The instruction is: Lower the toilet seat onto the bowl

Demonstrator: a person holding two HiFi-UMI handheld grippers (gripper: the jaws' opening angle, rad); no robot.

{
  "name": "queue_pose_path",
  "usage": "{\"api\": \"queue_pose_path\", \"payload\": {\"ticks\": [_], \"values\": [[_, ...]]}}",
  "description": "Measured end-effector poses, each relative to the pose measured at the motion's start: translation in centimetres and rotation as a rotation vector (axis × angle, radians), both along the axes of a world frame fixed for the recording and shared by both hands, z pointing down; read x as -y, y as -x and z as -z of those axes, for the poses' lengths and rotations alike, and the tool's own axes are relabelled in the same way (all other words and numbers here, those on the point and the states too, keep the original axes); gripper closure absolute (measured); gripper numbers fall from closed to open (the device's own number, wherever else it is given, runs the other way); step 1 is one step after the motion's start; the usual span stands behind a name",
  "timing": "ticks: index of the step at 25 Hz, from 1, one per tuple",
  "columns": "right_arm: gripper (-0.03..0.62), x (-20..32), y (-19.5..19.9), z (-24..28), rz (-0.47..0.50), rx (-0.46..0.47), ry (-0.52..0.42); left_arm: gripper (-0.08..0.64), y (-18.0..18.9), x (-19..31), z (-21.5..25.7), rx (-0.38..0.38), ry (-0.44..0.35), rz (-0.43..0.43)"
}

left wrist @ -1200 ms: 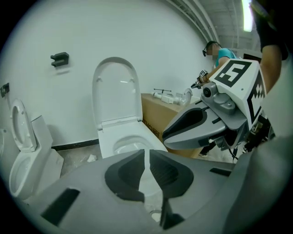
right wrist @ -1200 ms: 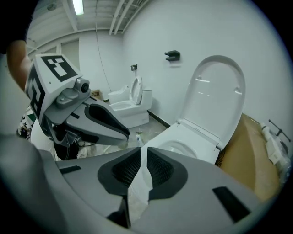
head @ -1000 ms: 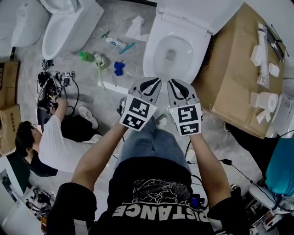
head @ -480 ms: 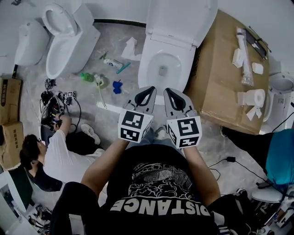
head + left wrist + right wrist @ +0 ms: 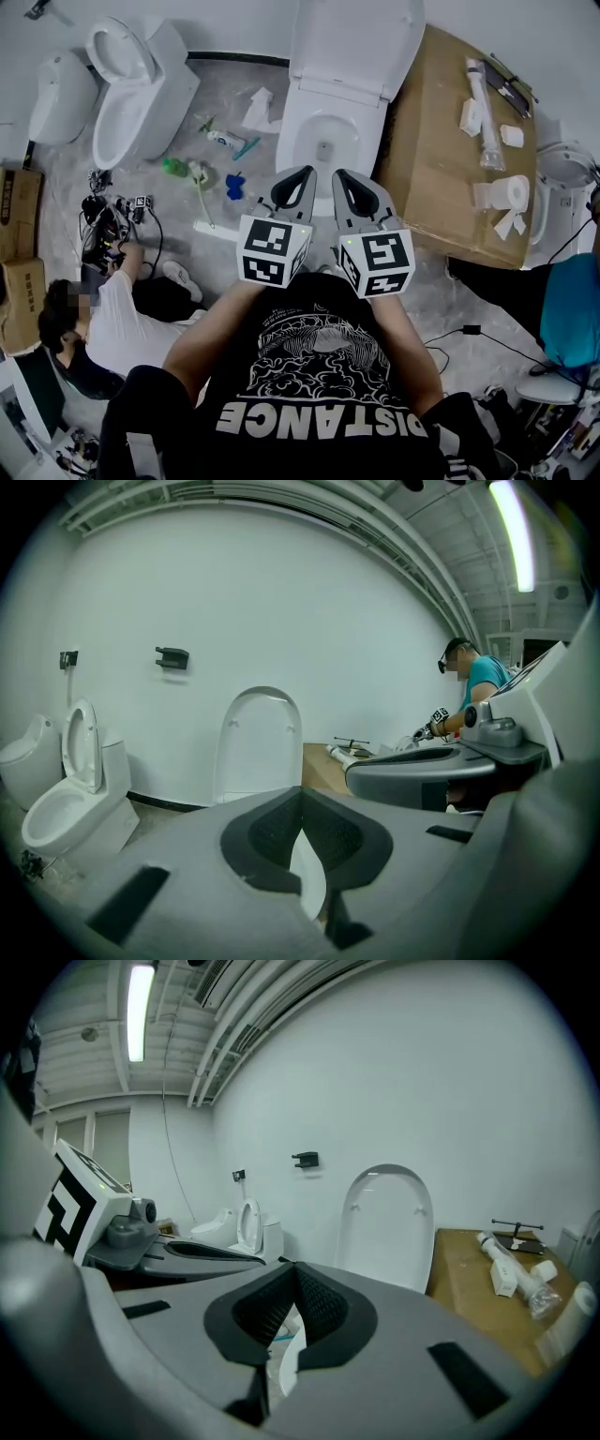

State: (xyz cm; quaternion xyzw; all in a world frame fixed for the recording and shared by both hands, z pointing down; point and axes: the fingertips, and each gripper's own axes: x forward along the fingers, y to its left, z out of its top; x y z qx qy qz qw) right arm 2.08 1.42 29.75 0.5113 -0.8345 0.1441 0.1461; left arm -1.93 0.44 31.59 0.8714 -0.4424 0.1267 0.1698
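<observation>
White toilet seat (image 5: 356,42) stands straight up at the back of the bowl (image 5: 314,141), against the wall. Both grippers are held side by side near the front of the bowl and do not touch the seat. The left gripper (image 5: 302,173) has its jaws shut tight with nothing in them. The right gripper (image 5: 343,176) is shut too and holds nothing.

A big brown box (image 5: 441,178) sits just beside the bowl on the right. A toilet paper roll (image 5: 497,194) and a white tube (image 5: 480,94) lie on top of it. On the floor left of the bowl lie a green bottle (image 5: 175,167), a blue thing (image 5: 234,186) and some white paper (image 5: 258,108). Farther left stands another toilet (image 5: 141,94). A person in white (image 5: 112,319) sits on the floor at the left. A person in a blue-green shirt (image 5: 572,309) is at the right edge.
</observation>
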Motion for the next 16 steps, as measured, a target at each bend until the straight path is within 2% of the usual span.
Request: {"api": "queue_pose_path", "payload": {"ticks": [6, 16], "values": [[0.577, -0.20, 0.07, -0.10, 0.005, -0.002, -0.003, 0.549, -0.86, -0.63, -0.48, 0.018, 0.005, -0.028], [0.577, -0.53, 0.06, -0.46, 0.012, 0.001, -0.001, 0.549, -1.01, -0.84, -0.95, 0.013, 0.017, -0.016]]}}
